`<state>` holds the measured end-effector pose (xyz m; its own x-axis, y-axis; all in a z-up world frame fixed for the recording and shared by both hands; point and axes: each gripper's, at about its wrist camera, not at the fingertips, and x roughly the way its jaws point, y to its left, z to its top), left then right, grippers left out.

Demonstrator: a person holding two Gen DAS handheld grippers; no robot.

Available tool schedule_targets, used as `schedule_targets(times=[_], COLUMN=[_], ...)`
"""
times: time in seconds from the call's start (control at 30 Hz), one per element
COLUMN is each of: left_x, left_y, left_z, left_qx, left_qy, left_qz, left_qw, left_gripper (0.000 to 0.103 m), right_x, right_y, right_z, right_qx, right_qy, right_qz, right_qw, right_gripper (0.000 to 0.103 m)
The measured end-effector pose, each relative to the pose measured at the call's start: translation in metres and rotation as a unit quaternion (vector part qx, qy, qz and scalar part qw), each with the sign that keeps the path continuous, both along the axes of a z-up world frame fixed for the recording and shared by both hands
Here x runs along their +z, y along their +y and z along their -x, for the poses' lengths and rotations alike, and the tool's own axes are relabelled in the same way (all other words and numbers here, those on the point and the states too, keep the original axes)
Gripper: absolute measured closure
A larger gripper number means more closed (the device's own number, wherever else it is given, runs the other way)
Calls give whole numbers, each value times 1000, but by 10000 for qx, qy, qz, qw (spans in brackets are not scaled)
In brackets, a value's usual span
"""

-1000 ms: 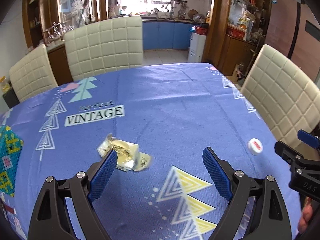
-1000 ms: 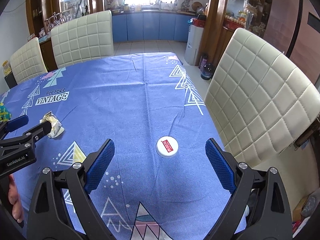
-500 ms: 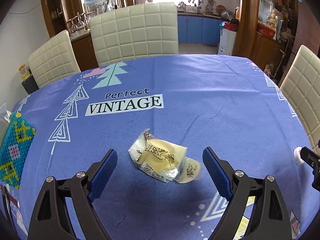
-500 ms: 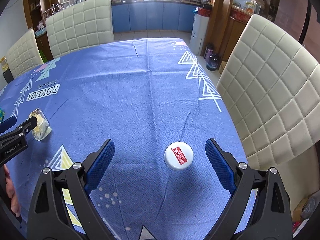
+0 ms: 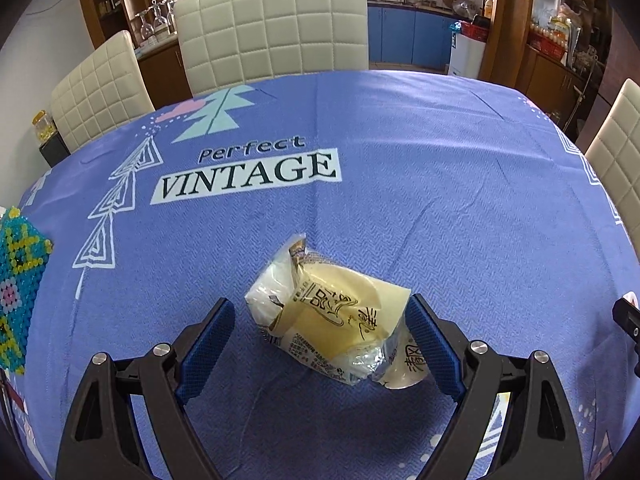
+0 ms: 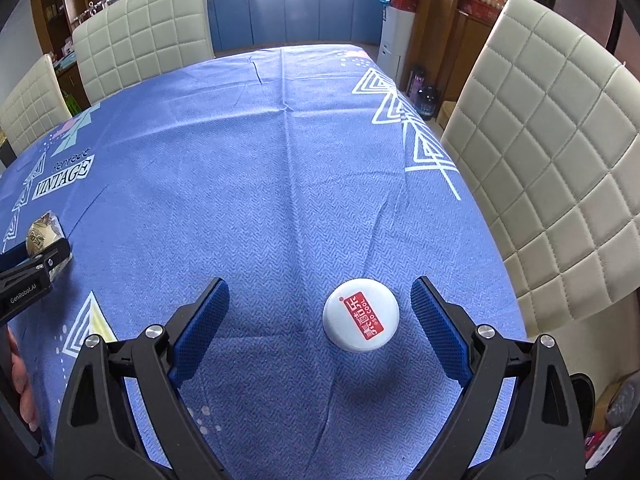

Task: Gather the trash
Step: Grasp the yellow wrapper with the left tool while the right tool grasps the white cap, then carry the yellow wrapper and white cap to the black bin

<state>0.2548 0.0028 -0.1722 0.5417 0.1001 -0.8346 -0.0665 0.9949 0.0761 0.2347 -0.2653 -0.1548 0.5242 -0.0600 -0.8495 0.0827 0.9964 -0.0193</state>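
Bare tablecloth [image 6: 280, 184] lies open ahead; quilted chairs [image 6: 560, 152] hem the table's far and right edges.

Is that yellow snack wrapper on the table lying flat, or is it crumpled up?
Crumpled. The wrapper bulges up off the tablecloth, with folds, a twisted end and a creased clear flap. Whether anything is still inside cannot be told.

Home dining room: clothed table [image 5: 400, 168], padded chairs [image 5: 272, 24], blue kitchen cabinets [image 6: 288, 12] behind, glassware shelves [image 5: 154, 24].
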Motion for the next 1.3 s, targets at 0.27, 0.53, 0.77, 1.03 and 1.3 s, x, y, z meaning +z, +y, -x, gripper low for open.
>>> schedule_targets(times=[0.27, 0.53, 0.77, 1.03, 1.3], left_x=[3, 6, 12, 28, 53], left_y=[-9, -21, -31, -59, -73], left_z=[9, 17, 35, 75, 110], left_qx=[-342, -609, -858, -1425, -1737], left_qy=[-101, -120, -74, -225, -502], left_qz=[-31, -84, -24, -124, -164], left_qw=[9994, 9980, 9963, 9895, 9834], left_gripper=[36, 57, 63, 63, 63], right_x=[-11, -8, 2, 21, 46], right_y=[-7, -3, 9, 16, 12], right_z=[-2, 8, 24, 48, 87], right_qx=[-120, 49, 217, 326, 281], right_qy=[206, 110, 86, 22, -156], right_qz=[-273, -196, -228, -207, -97], right_qw=[9993, 9997, 9995, 9993, 9994], right_gripper=[26, 61, 61, 61, 61])
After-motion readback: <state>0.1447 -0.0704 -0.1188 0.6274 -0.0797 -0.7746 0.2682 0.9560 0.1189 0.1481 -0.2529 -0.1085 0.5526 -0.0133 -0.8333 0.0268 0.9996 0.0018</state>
